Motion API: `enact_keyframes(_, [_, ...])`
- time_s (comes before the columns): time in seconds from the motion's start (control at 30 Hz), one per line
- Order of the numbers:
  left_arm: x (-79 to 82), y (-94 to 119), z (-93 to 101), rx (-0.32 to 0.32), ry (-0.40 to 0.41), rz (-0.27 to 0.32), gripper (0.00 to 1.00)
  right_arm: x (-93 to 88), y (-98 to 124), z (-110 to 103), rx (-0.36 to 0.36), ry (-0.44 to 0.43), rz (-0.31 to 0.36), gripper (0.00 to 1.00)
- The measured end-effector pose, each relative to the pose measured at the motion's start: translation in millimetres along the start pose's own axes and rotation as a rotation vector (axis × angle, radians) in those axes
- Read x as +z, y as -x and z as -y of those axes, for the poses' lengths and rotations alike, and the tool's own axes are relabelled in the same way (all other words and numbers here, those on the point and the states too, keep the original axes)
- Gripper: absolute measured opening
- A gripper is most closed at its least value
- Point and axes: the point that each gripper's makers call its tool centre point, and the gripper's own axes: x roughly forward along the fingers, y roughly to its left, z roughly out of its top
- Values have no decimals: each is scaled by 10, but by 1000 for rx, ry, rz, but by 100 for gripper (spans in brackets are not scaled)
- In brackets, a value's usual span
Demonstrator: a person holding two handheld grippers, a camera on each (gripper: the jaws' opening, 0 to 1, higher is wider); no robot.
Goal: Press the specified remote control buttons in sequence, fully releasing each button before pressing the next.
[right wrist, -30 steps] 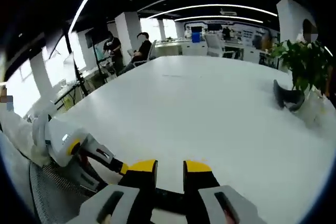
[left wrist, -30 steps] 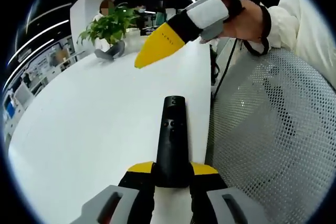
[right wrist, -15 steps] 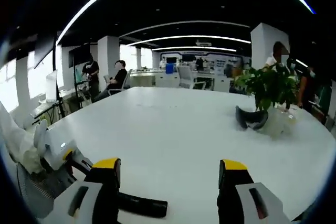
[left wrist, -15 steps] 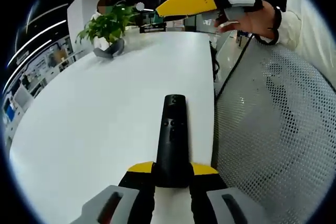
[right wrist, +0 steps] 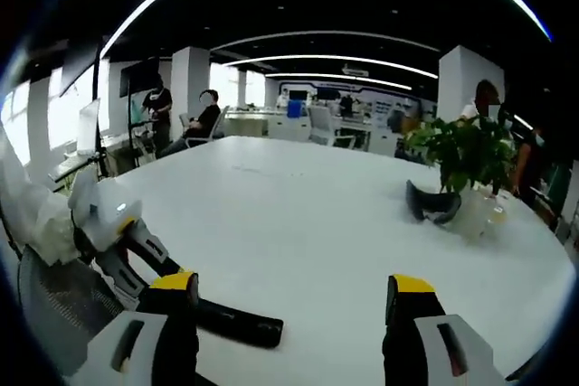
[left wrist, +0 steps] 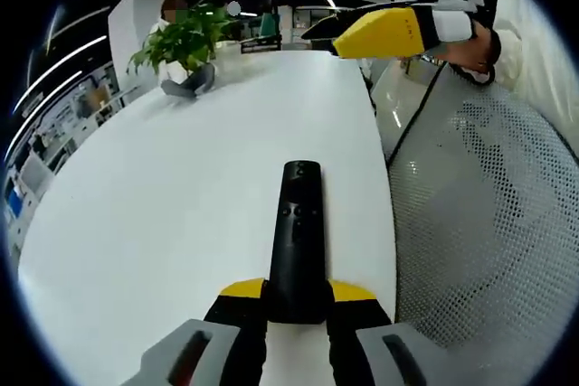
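Left tool (left wrist: 294, 300): clamped on remote (left wrist: 296, 241), held over desk (left wrist: 181, 187).
Right tool (right wrist: 294, 314): jaws wide apart, raised clear of remote. No button is being pressed; presses done or left cannot be told.

bright, even light from long ceiling strips (right wrist: 298, 38) washes the white counter (left wrist: 172, 187) almost shadowless; the ceiling stays dark. fisheye bending curves the edges, and distant background looks soft.

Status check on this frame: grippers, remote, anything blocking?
Left gripper shut on remote. Right gripper open, raised off the white table, clear of the buttons. Potted plant far off; nothing blocking.
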Motion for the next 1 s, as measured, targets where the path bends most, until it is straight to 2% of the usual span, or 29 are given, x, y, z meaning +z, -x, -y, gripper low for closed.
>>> enact_keyframes(0.17, [9,-2,-69,-13,-38,-14,24,-59,-22,-59,26,26,-35,81])
enact_keyframes(0.33, [16,-5,-152,-22,-57,-23,24,-74,-24,-55,24,30,-43,82])
enact_keyframes(0.4, [20,-6,-188,-28,-61,-24,24,-120,-45,-61,30,27,-68,82])
enact_keyframes(0.8, [2,18,-630,-18,-85,-66,24,-144,-51,-69,29,45,-81,83])
enact_keyframes(1.0, [5,13,-764,-11,-91,-82,24,-175,-63,-98,38,61,-99,83])
